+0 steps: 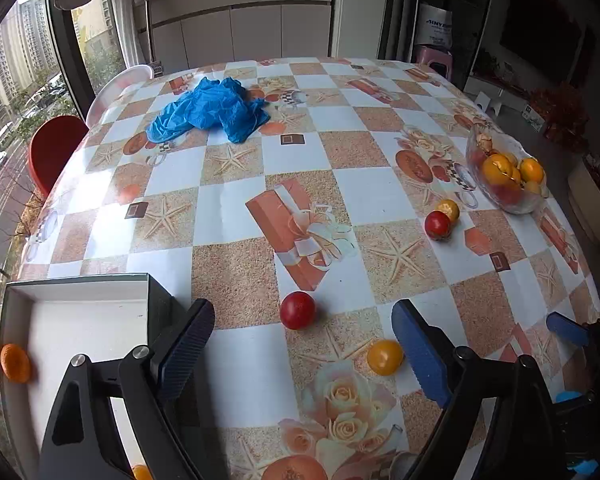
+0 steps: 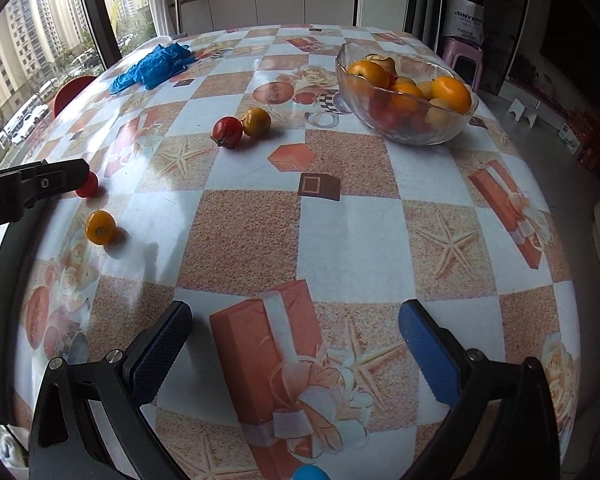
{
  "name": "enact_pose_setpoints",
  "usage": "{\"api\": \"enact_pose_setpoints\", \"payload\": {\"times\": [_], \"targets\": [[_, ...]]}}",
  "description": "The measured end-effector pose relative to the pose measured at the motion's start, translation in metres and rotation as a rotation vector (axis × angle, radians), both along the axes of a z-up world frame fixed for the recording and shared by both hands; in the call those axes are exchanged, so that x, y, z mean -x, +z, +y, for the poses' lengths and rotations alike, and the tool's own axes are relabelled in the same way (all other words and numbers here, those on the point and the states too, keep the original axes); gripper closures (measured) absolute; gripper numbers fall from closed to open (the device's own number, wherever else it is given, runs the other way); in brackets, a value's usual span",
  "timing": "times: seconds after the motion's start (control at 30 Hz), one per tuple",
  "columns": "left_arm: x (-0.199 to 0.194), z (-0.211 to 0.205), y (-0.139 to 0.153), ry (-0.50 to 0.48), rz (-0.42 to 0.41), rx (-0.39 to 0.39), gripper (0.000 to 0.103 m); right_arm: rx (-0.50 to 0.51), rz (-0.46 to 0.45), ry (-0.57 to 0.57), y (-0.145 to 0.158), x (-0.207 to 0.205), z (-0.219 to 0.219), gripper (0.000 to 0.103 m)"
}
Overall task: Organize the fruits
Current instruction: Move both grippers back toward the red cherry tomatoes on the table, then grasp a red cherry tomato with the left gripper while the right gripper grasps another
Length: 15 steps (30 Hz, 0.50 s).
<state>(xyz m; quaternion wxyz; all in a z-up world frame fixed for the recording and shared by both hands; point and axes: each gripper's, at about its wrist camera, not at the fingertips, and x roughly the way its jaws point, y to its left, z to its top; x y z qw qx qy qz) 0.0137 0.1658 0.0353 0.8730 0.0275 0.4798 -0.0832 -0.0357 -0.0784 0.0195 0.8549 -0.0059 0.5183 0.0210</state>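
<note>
Left wrist view: the left gripper [image 1: 302,354] hangs wide open and empty over the near edge of the surface [image 1: 236,208], a red fruit [image 1: 297,310] and a yellow fruit [image 1: 385,357] between its fingers. Both look small, round, smooth and likely to roll or bruise; a light hold across the middle suits. The right gripper [image 2: 296,350] is equally spread, empty. A glass bowl [image 2: 404,128] sits toward the far right edge.
</note>
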Motion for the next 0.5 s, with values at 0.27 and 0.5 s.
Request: {"api": "enact_pose_setpoints", "payload": {"times": [0.27, 0.5], "targets": [[-0.017, -0.002, -0.023, 0.008, 0.052, -0.036, 0.031, 0.007, -0.008, 0.005, -0.001, -0.003, 0.001, 0.0], [-0.017, -0.003, -0.026, -0.002, 0.044, -0.032, 0.046, 0.008, 0.028, -0.002, -0.001, -0.016, 0.004, 0.0]]}}
